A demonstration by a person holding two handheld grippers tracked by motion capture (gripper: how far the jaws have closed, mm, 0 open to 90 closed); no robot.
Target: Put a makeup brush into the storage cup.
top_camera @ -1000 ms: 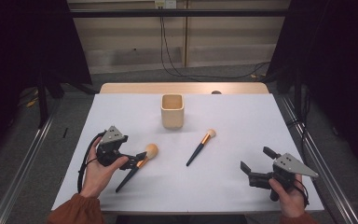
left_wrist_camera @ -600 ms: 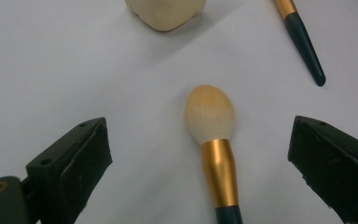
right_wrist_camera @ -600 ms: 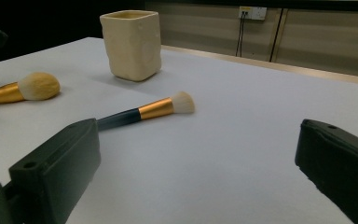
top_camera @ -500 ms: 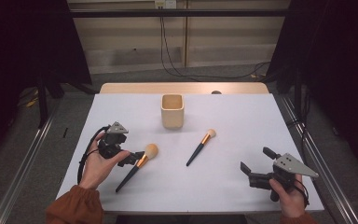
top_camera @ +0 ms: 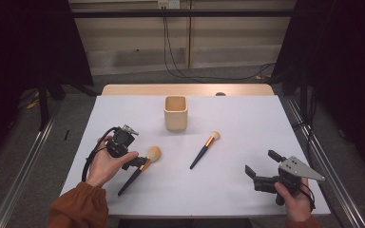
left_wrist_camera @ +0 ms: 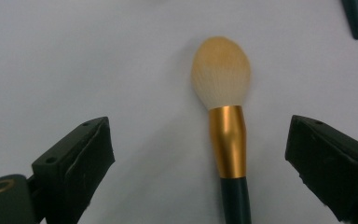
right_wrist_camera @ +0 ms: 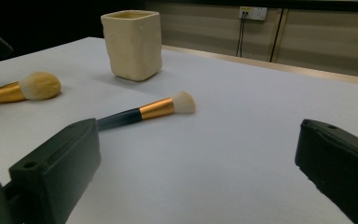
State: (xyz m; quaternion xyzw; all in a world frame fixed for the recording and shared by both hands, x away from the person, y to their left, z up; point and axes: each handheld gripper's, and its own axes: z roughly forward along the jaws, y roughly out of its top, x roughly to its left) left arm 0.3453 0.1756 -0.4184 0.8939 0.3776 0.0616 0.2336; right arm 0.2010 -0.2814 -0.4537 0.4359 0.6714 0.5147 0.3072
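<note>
Gold-ferruled big brush [left_wrist_camera: 227, 140] lies btwn spread jaws of left gripper [top_camera: 140, 163] – not pinched. Right gripper [top_camera: 261, 172] agape, well apart, near table [top_camera: 247, 118] edge.

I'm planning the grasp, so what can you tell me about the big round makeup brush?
The big makeup brush lies flat on the white table: a fluffy cream, orange-tinted domed head, a shiny gold ferrule, a dark slim handle. The open left gripper straddles the ferrule, jaws not touching it.
</note>
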